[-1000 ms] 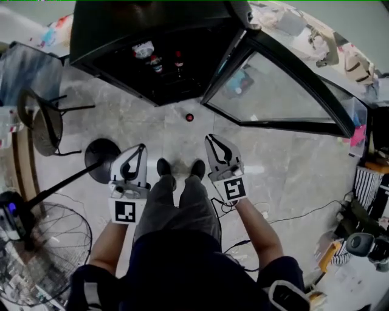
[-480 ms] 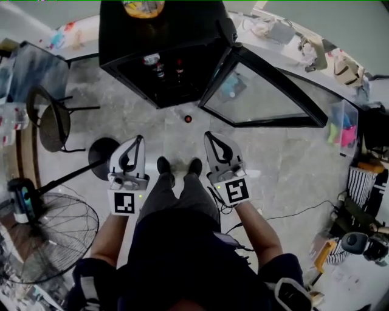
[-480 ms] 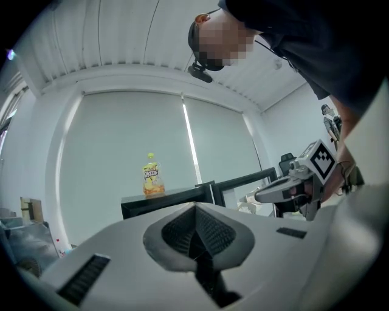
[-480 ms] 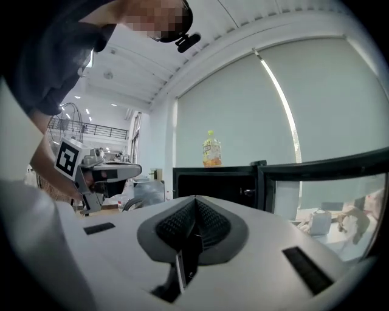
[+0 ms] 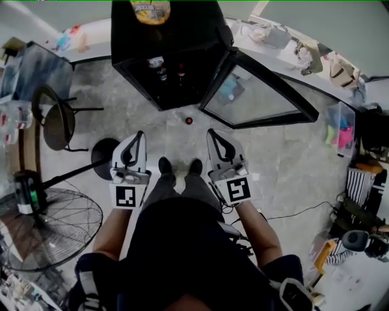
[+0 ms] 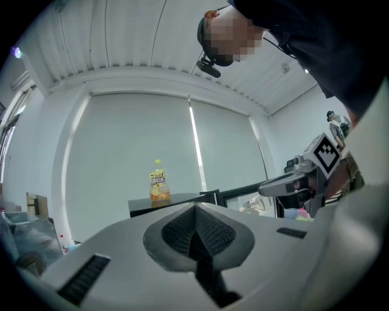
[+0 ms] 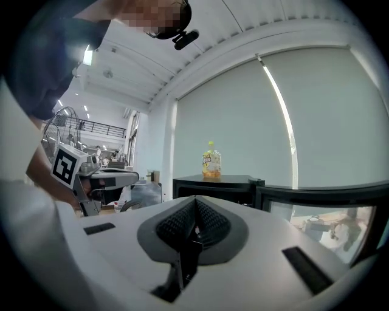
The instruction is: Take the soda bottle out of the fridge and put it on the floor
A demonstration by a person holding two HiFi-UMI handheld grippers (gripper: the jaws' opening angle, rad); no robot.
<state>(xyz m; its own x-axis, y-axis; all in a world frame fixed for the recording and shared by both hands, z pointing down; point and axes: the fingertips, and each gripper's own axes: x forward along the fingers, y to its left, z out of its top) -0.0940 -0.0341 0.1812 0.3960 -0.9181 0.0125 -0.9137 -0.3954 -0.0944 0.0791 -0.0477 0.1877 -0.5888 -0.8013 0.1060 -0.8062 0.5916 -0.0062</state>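
Note:
The soda bottle (image 5: pixel 189 121), seen from above as a red cap on a dark body, stands on the grey floor just in front of the black fridge (image 5: pixel 167 33), apart from both grippers. The fridge's glass door (image 5: pixel 261 91) hangs open to the right. My left gripper (image 5: pixel 139 135) and right gripper (image 5: pixel 211 132) are held side by side above my shoes, well short of the bottle. Both are shut and empty, and their ribbed pads meet in the left gripper view (image 6: pixel 196 209) and the right gripper view (image 7: pixel 194 203). Two more bottles (image 5: pixel 157 62) stand inside the fridge.
A yellow pouch (image 5: pixel 150 9) stands on top of the fridge. A floor fan (image 5: pixel 48 234), a round stand base (image 5: pixel 104 159) and a chair (image 5: pixel 58 124) are at the left. Cables (image 5: pixel 292 212) and clutter lie at the right.
Both grippers and the head view have risen, away from the floor. The fridge top with the yellow pouch has come into sight. The bottle has stayed in place on the floor.

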